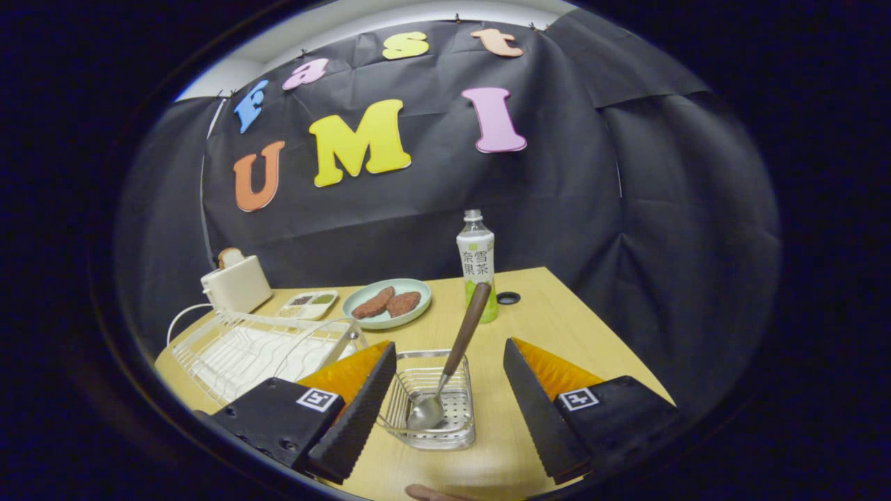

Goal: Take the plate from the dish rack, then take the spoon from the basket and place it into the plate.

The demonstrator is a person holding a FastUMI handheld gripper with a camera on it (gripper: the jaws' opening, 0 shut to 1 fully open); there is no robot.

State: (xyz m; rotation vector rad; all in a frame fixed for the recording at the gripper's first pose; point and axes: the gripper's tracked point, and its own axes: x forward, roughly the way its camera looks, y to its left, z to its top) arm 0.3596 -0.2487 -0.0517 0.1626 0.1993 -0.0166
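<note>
- Closest to the lens, the gripper [445,410] hangs over the wooden table [557,327] with its two ridged black fingers [355,410] spread wide apart and nothing held between them.
- Between the fingers, a little ahead, sits a small wire basket [445,431] on the table; its left rim is just beside the left finger.
- Inside it stands the spoon [452,362], metal bowl down on the basket floor, brown handle leaning up and away toward the bottle.
- Left of the basket, beyond the left finger, lies the white dish rack [243,348]; I cannot tell what it holds.
- Further back, a pale green plate [418,289] rests on the table, well apart from the basket, with two brown pieces of food [386,304] on it.
- Just right of that plate stands a bottle [477,268] of green drink.
- Behind the rack are a white toaster [237,282] with a slice in it and a small divided tray [310,303].
</note>
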